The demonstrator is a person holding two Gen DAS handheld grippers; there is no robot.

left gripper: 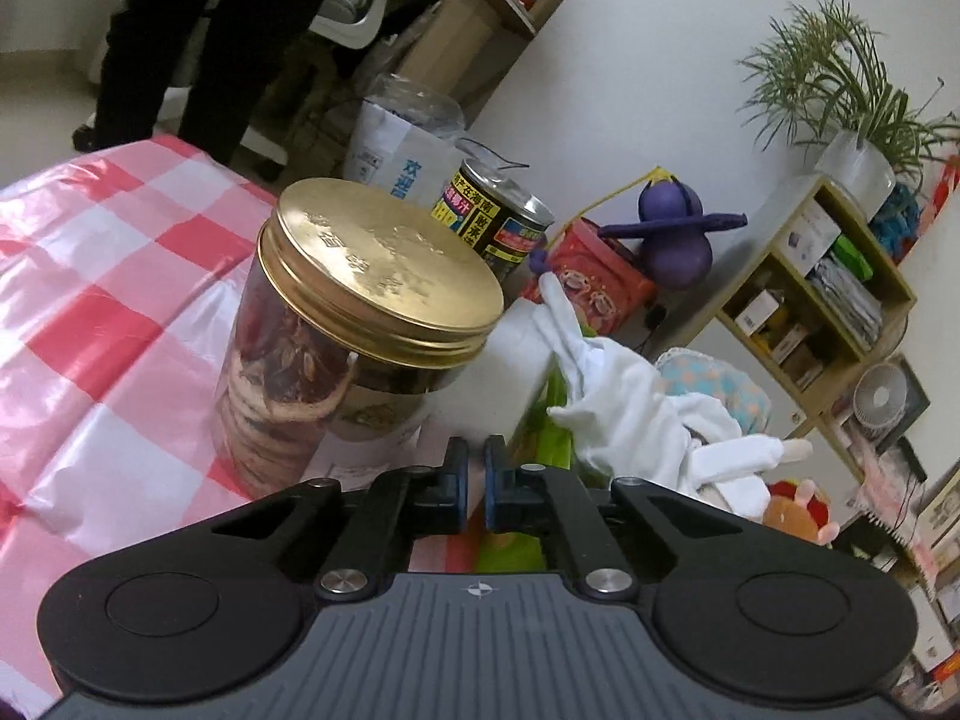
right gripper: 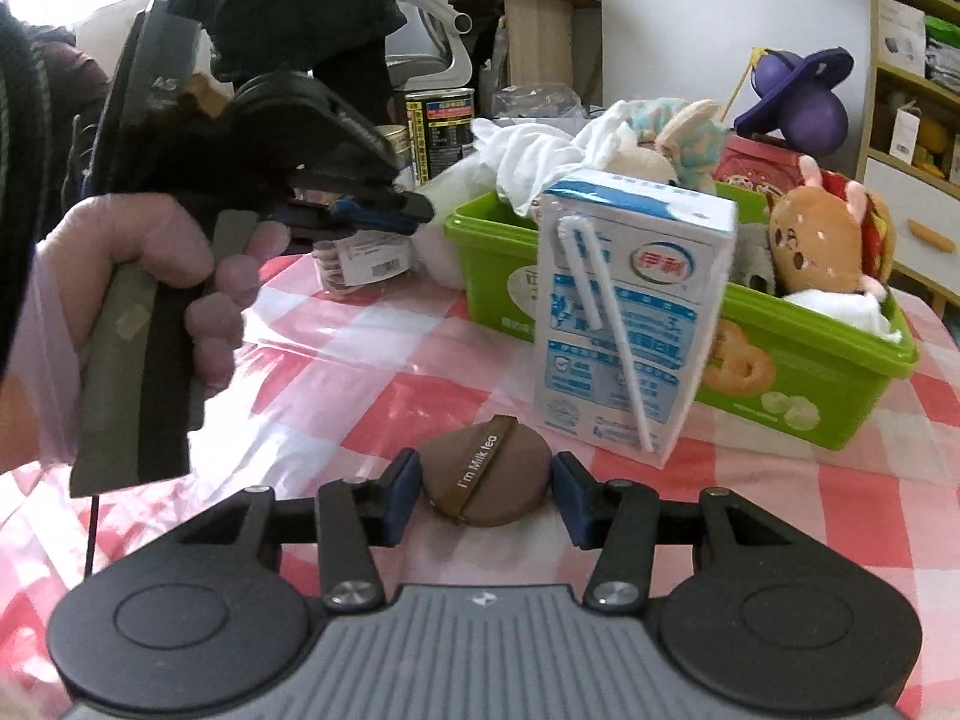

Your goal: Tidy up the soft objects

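Left wrist view: the left gripper (left gripper: 477, 483) has its fingers nearly together, holding nothing, just before a gold-lidded jar (left gripper: 360, 324); white cloth (left gripper: 636, 402) drapes to the right.

Right wrist view: the right gripper (right gripper: 485, 495) is spread wide around a brown round pouch (right gripper: 485, 477) lying flat on the table (right gripper: 360, 396), its band running diagonally; fingers beside it, contact unclear. A milk carton (right gripper: 630, 324) and a green bin (right gripper: 798, 372) of plush toys stand behind

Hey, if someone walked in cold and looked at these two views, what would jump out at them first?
Probably the gold-lidded jar, looming right ahead of the closed left tongs on the red checked tablecloth. In the right wrist view, a round brown puff printed "I'm Milk tea" sits between the open right tongs, with a blue-and-white milk carton just behind it. Beyond that, a green bin brims with plush toys and white cloth.
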